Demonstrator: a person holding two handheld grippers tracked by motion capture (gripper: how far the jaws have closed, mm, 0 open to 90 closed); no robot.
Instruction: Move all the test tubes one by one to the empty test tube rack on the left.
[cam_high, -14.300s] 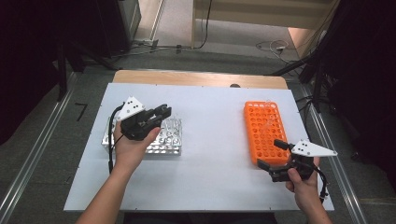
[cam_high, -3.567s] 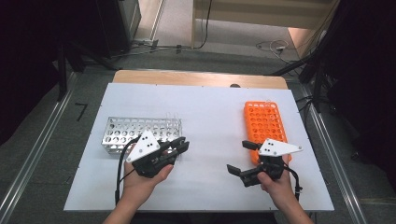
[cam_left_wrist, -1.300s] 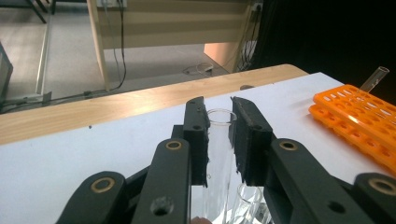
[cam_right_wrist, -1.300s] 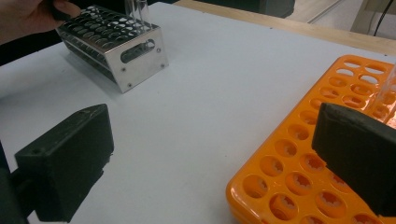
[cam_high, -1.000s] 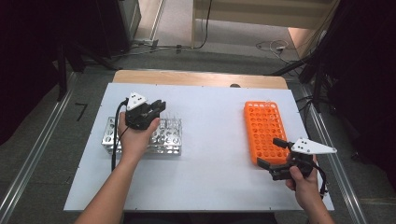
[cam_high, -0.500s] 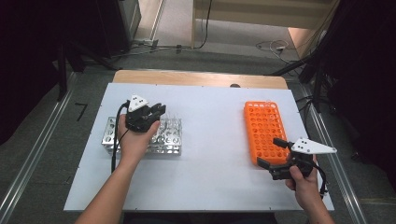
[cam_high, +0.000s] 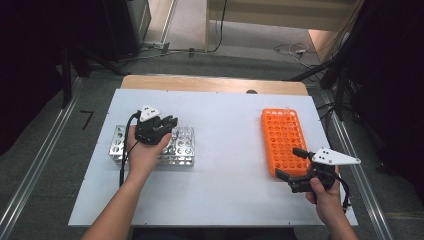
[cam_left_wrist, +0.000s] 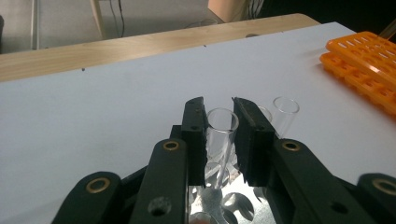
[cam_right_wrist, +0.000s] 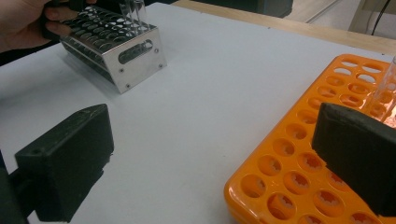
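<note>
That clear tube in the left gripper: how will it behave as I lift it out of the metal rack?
The clear tube looks thin-walled and probably brittle, so squeeze gently. Its smooth sides may slip between the left gripper pads. Being round, it would likely roll if laid on the table instead of a rack.

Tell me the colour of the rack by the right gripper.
Bright orange: the plastic rack, clearest in the right gripper view.

The left gripper (cam_left_wrist: 219, 135) has its jaws closed on a glass tube (cam_left_wrist: 221, 135). The right gripper (cam_high: 292, 165) has its jaws wide apart, with nothing between them.
</note>
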